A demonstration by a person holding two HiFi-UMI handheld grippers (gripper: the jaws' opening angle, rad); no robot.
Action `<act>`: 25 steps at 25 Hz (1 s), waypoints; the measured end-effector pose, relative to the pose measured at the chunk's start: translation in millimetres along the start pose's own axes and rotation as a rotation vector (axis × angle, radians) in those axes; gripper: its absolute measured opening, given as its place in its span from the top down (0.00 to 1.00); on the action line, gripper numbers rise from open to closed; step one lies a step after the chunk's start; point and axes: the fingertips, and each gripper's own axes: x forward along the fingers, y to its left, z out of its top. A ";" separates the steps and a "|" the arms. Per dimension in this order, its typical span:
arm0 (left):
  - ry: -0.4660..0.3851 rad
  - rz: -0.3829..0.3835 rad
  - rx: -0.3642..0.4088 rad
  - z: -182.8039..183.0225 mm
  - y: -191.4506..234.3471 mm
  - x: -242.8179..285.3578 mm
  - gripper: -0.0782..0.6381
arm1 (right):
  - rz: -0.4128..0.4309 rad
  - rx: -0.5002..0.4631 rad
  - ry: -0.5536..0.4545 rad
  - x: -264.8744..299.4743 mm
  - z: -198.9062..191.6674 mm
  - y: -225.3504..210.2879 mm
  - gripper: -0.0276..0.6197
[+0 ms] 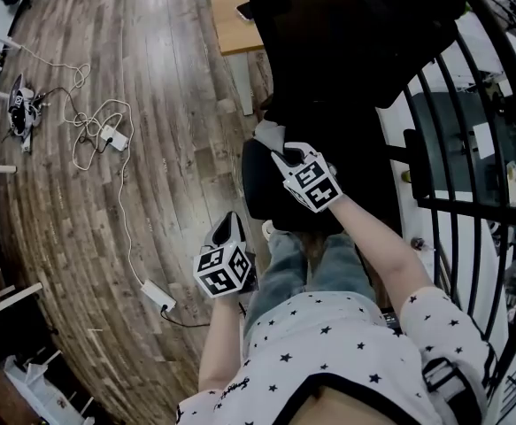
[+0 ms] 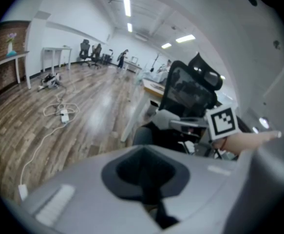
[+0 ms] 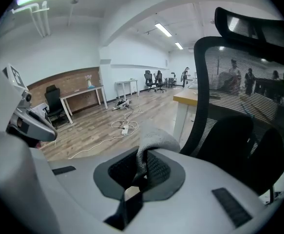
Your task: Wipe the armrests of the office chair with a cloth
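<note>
Right tool (image 1: 281,156) is clamped on the grey cloth (image 1: 269,134) and holds it at the office chair (image 1: 346,51), close to an armrest (image 2: 188,124), apparently poised for wiping. Left tool (image 1: 231,227), jaws together and empty, hangs aside, leaving the stroke unobstructed.

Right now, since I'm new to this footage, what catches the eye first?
The big black office chair fills the head view's upper right. The right gripper clamps a grey cloth close to it, while white cables sprawl over the wooden floor at left.
</note>
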 end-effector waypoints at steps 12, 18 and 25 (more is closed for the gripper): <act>0.046 0.015 -0.030 -16.7 14.5 7.4 0.88 | -0.024 -0.062 0.115 51.4 -22.0 -11.2 0.91; 0.050 0.020 -0.047 -21.4 17.2 9.0 0.88 | -0.021 -0.092 0.151 69.8 -29.9 -10.1 0.91; 0.055 0.028 -0.061 -29.0 19.2 9.8 0.88 | -0.012 -0.093 0.190 82.8 -45.9 -8.7 0.91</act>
